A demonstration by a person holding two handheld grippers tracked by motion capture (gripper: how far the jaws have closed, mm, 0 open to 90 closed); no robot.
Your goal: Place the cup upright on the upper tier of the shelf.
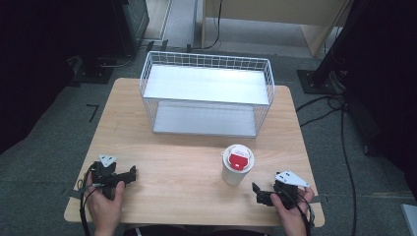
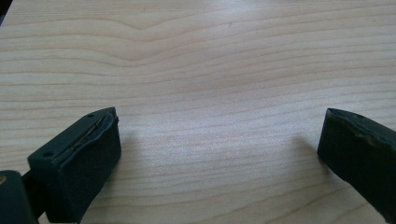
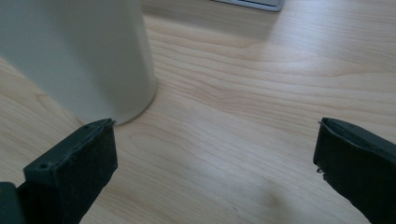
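A white paper cup [image 1: 237, 165] with a white lid and a red label stands upright on the wooden table [image 1: 182, 167], right of centre. My right gripper [image 1: 257, 193] rests near the front edge, just right of the cup and pointing left toward it. In the right gripper view its jaws [image 3: 215, 125] stand wide open over bare wood, and the cup's wall [image 3: 79, 56] rises just beyond the left jaw. My left gripper [image 1: 131, 174] lies at the front left, pointing right. Its jaws [image 2: 219, 122] are also wide open, with nothing between them.
A white wire rack [image 1: 206, 93] with two flat shelves stands at the back middle of the table; a corner of its lower shelf [image 3: 252, 3] shows in the right gripper view. Black stands and cables [image 1: 339, 128] lie on the floor around the table.
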